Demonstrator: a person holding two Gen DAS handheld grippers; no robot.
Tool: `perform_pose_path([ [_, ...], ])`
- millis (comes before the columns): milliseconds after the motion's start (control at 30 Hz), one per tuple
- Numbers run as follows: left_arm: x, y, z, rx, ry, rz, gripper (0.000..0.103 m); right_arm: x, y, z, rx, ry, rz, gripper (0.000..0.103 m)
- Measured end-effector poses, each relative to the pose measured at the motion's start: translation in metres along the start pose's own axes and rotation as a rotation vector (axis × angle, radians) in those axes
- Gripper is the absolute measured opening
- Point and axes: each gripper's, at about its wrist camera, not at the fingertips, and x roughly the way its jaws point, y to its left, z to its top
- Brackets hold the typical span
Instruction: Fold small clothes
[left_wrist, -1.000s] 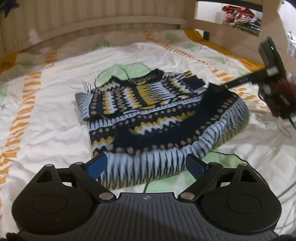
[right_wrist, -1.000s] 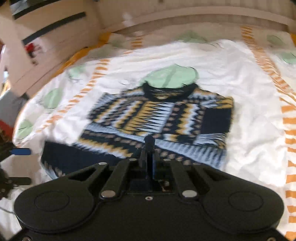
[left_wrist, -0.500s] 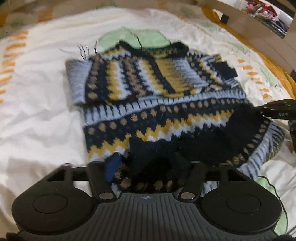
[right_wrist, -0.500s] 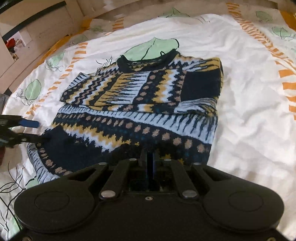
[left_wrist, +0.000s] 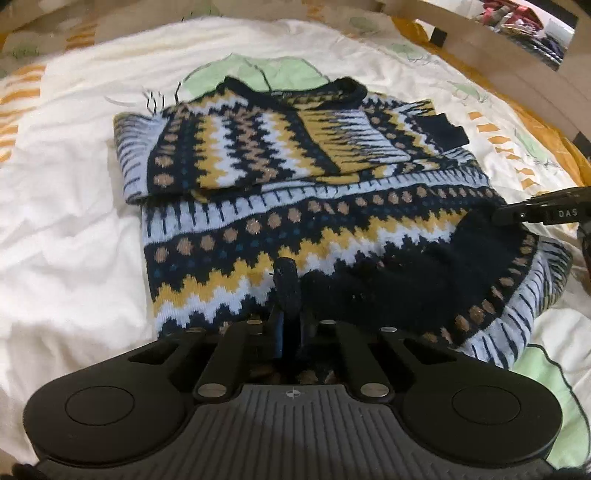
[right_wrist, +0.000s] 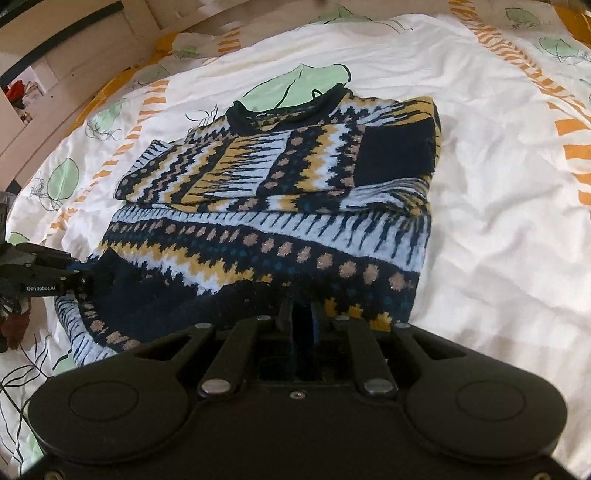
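My left gripper and right gripper: matt black plastic, with a ribbed grey panel and bright metal pivot screws. Sweater: thick, fuzzy patterned knit. Bedsheet: smooth printed cloth, creased. Bed frame: pale matt wood.

Your left gripper fingertips buried in sweater hem at 6 o'clock, right gripper cropped at 3 o'clock in the left view.

sweater: on the bed, collar at far end
left tool: near hem
right tool: near hem, beside it
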Motion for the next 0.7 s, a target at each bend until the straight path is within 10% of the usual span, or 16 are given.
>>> perform_pose_path([
  [167,-0.012,-0.007,-0.001,0.011,-0.063,0.03,0.005,-0.001,-0.002,-0.001,0.024,0.008,0.027,0.027],
  [267,-0.033,-0.013,0.002,0.017,-0.147,0.066,0.005,-0.007,0.003,-0.003,0.013,-0.002,0.065,0.012],
  [700,-0.096,-0.016,0.077,0.088,-0.466,0.169,0.006,-0.073,0.023,0.064,-0.113,-0.339,-0.053,0.011],
])
